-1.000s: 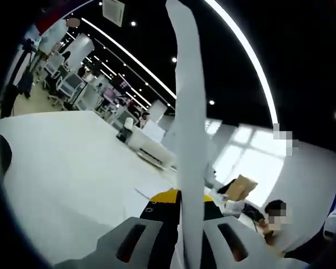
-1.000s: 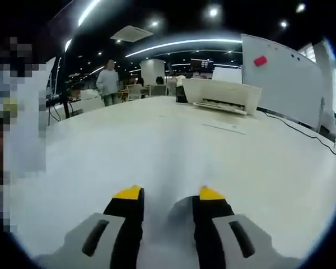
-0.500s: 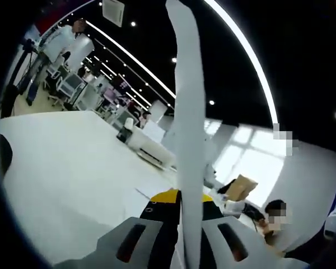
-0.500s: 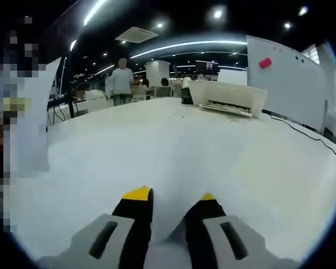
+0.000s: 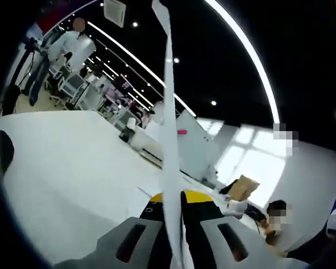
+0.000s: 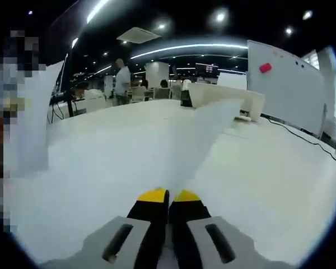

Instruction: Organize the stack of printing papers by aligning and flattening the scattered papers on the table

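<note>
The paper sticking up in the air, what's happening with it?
A person is tidying printing paper with a gripper in each hand. The left gripper is shut on a paper stack, holding it edge-on above the white table. The right gripper is shut on a sheet that rises off the table toward the printer. A whiteboard stands behind, and other people are farther back.
</note>
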Demonstrator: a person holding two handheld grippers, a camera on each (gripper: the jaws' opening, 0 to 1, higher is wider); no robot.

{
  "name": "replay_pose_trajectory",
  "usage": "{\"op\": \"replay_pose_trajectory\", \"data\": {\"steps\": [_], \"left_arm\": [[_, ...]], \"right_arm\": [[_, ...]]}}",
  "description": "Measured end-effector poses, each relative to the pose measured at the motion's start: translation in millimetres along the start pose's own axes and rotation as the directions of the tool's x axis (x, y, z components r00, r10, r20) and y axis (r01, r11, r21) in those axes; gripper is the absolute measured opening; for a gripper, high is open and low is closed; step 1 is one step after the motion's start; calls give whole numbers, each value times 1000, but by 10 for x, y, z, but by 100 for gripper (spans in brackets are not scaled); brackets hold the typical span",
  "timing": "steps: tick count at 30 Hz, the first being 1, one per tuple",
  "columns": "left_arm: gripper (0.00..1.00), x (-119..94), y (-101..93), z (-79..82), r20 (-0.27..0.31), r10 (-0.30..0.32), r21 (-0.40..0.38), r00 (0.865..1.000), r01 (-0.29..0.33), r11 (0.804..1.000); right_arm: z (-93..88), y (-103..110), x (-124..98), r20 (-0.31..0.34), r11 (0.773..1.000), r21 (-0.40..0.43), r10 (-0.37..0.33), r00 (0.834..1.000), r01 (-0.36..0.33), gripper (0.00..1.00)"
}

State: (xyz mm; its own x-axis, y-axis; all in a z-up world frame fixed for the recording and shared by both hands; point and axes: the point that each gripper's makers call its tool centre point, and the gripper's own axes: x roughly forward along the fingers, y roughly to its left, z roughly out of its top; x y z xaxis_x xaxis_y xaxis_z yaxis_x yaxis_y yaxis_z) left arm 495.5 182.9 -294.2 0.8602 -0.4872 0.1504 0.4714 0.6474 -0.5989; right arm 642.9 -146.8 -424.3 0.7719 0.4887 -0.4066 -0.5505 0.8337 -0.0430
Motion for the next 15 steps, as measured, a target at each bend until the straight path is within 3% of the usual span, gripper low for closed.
{"op": "replay_pose_trajectory", "data": {"steps": [1,3,6,15], "left_arm": [[6,0,0,-1,0,0,0,1000,0,1000],[6,2,0,-12,0,1,-3,1000,-1,1000],[6,6,6,-3,7,1,-7,1000,-1,1000],[6,-1,25,-17,14,7,-19,1000,-6,1000]], "right_arm": [[0,0,0,0,1000,1,0,1000,0,0],[58,-21,-18,27,995,98,-3,1000,0,0],[105,-71,-70,54,987,159,-8,998,-1,0],[309,41,-229,122,985,175,-15,992,-6,0]]}}
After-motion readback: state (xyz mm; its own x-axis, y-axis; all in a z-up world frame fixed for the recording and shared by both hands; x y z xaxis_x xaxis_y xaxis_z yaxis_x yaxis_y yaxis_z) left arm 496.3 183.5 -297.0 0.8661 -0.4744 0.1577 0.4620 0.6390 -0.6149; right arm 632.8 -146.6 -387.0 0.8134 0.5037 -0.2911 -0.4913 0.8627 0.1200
